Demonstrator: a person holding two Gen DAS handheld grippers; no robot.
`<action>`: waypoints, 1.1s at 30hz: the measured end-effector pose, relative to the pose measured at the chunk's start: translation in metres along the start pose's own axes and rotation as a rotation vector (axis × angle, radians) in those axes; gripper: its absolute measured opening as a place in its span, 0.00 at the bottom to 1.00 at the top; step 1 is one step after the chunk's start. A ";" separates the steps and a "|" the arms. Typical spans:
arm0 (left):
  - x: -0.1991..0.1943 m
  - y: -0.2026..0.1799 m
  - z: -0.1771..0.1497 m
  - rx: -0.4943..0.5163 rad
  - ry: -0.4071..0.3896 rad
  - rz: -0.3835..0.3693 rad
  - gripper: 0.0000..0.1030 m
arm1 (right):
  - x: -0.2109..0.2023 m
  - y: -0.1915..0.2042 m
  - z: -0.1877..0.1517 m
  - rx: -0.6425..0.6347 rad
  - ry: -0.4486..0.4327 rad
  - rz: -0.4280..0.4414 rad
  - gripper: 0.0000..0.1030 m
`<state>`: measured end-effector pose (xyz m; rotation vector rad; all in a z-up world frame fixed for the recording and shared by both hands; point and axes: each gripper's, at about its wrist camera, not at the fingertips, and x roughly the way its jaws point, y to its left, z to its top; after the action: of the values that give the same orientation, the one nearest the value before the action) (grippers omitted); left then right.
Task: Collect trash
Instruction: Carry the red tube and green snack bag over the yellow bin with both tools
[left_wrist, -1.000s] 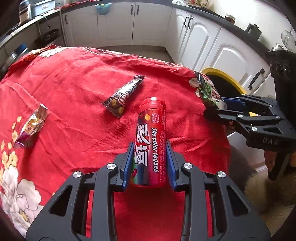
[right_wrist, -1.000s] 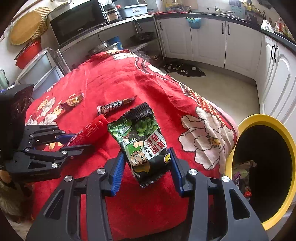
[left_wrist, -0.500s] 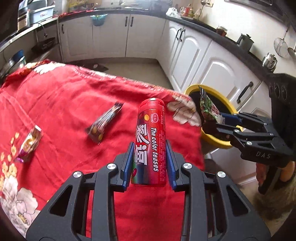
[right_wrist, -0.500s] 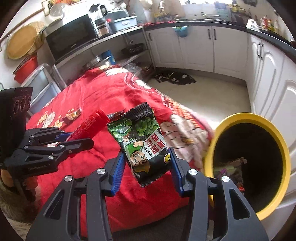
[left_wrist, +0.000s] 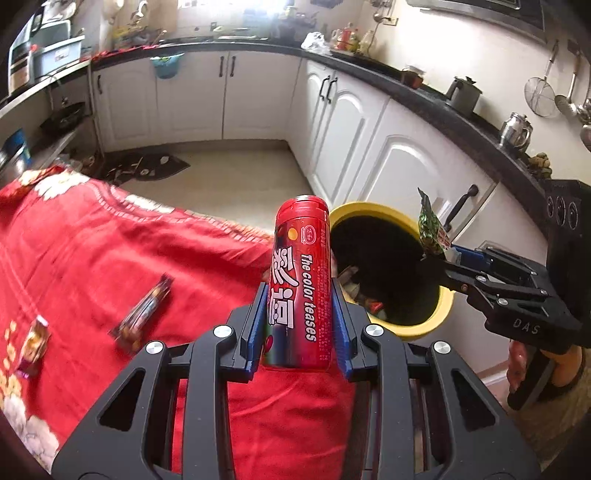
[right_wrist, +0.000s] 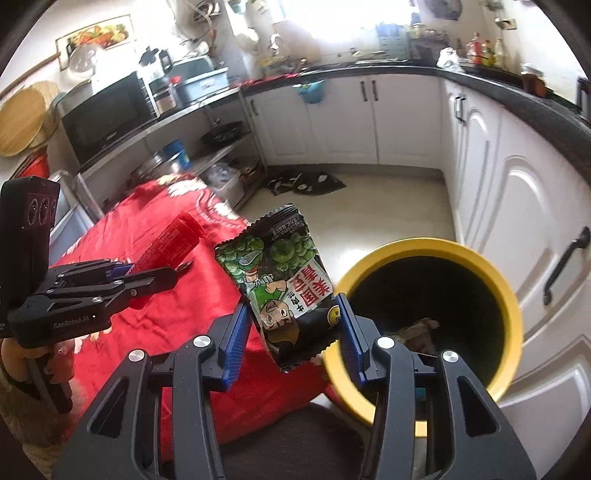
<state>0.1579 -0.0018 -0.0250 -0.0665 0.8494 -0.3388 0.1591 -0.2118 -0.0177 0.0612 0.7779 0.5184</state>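
Observation:
My left gripper (left_wrist: 298, 325) is shut on a red candy tube (left_wrist: 300, 280), held upright over the edge of the red tablecloth (left_wrist: 110, 266). My right gripper (right_wrist: 293, 330) is shut on a green and black snack bag (right_wrist: 284, 284), carried beside the yellow bin (right_wrist: 513, 295). In the left wrist view the right gripper (left_wrist: 439, 262) holds that snack bag (left_wrist: 430, 230) over the far side of the yellow bin (left_wrist: 428, 325), which has trash inside. The right wrist view shows the left gripper (right_wrist: 162, 277) with the red tube (right_wrist: 173, 243) at the left.
A dark candy wrapper (left_wrist: 144, 317) and a small shiny wrapper (left_wrist: 33, 343) lie on the cloth. White cabinets (left_wrist: 399, 162) stand behind the bin, a dark mat (left_wrist: 147, 168) lies on the floor. A hand (left_wrist: 517, 363) grips the right tool.
Both grippers have risen and swung away from the table toward the yellow bin, each still holding its item. The bin now fills more of both views.

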 end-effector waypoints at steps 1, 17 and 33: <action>0.001 -0.003 0.002 0.003 -0.004 -0.004 0.24 | -0.003 -0.004 0.000 0.008 -0.008 -0.008 0.42; 0.025 -0.061 0.042 0.035 -0.055 -0.074 0.24 | -0.040 -0.061 -0.001 0.124 -0.090 -0.106 0.42; 0.078 -0.096 0.056 0.036 -0.002 -0.114 0.24 | -0.027 -0.106 -0.021 0.202 -0.036 -0.219 0.42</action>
<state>0.2215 -0.1219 -0.0264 -0.0821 0.8388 -0.4610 0.1736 -0.3195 -0.0411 0.1702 0.7894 0.2292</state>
